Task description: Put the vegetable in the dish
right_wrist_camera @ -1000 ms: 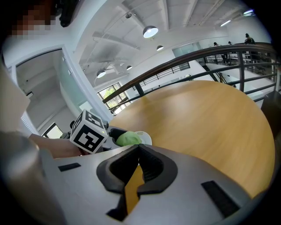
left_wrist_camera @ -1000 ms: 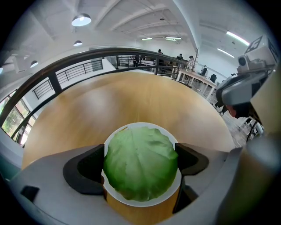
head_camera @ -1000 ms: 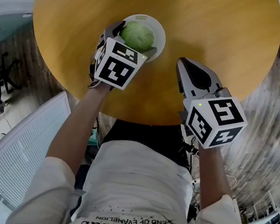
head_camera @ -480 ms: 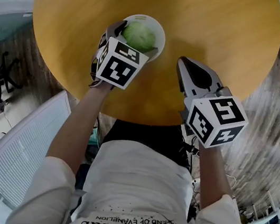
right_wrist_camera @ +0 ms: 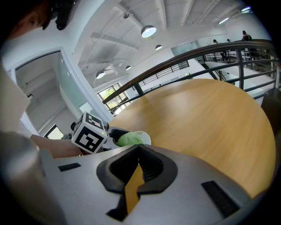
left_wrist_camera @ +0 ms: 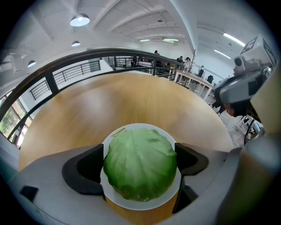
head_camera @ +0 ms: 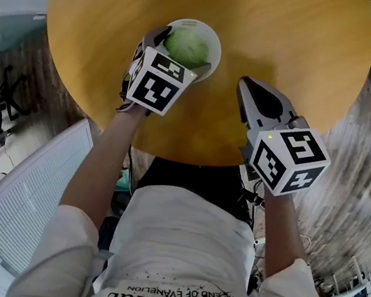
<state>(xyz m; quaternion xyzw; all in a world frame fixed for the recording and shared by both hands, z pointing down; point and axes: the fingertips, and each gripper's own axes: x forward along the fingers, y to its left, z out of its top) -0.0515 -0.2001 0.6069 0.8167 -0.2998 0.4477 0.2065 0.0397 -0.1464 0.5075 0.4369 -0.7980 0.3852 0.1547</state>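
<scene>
Round pale-green cabbage head (head_camera: 186, 45) sits over the white round dish (head_camera: 216, 45) at the left of the round light-wood bench (head_camera: 299, 29). The left hand-held gripper (head_camera: 177, 56), forearm stretched fwd, has both jaws pressed to the cabbage's sides. The cabbage covers most of the dish, only the rim shows. Right hand-held gripper (head_camera: 245, 85), elbow bent, hangs near the bench's front edge w/ jaws together, nothing between. Vs. 0.5 s ago: no clear change, both grippers in the same spots.
</scene>
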